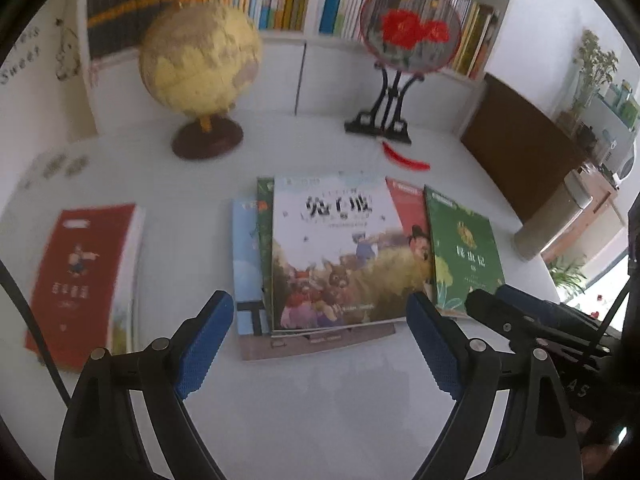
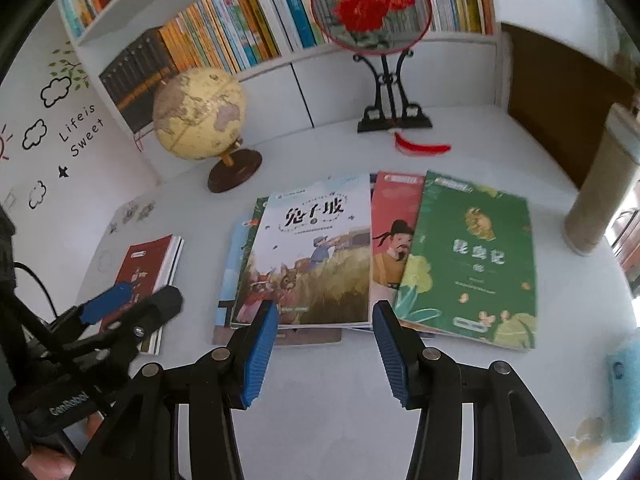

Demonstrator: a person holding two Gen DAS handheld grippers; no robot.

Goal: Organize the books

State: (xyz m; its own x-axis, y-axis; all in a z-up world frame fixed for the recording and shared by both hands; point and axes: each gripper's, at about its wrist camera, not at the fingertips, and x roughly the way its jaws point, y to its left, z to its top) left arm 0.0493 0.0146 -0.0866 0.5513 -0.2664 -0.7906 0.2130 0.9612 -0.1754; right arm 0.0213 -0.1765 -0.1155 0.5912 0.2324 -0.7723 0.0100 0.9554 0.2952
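**Li:** Blue ribbed pads come first. On the left gripper point(image 1: 320, 344) they stand wide apart, with nothing between them but white table point(image 1: 320, 420). The right gripper point(image 2: 325, 350) has its pads apart also, more narrow, and it is empty too.

**Ana:** And the books?

**Li:** Just beyond the fingertips, flat on the table. A loose pile of thin paperbacks, spread like a fan. On top lies the white-covered picture book with rabbits in a yellow field point(image 1: 340, 252); its near edge is close to both grippers. Beside it, overlapping, are the red paperback with a man in a black hat point(image 2: 394, 236) and the green glossy paperback with leaves point(image 2: 472, 264). Apart on the left side lies the dark red paperback point(image 1: 84, 280), thicker.

**Ana:** How will they handle?

**Li:** Light, I think, and bendy; the covers look smooth, so one can slide on another. I would pinch at the near edge or by the spine, where the paper is stiffest. A grip on one corner may let the book droop.

**Ana:** Behind them?

**Li:** A round yellowish globe on a dark wooden foot point(image 2: 200, 114), and a round gauze fan with red flowers on a black stand point(image 2: 370, 8). The white shelf point(image 2: 280, 60) holds many upright books.
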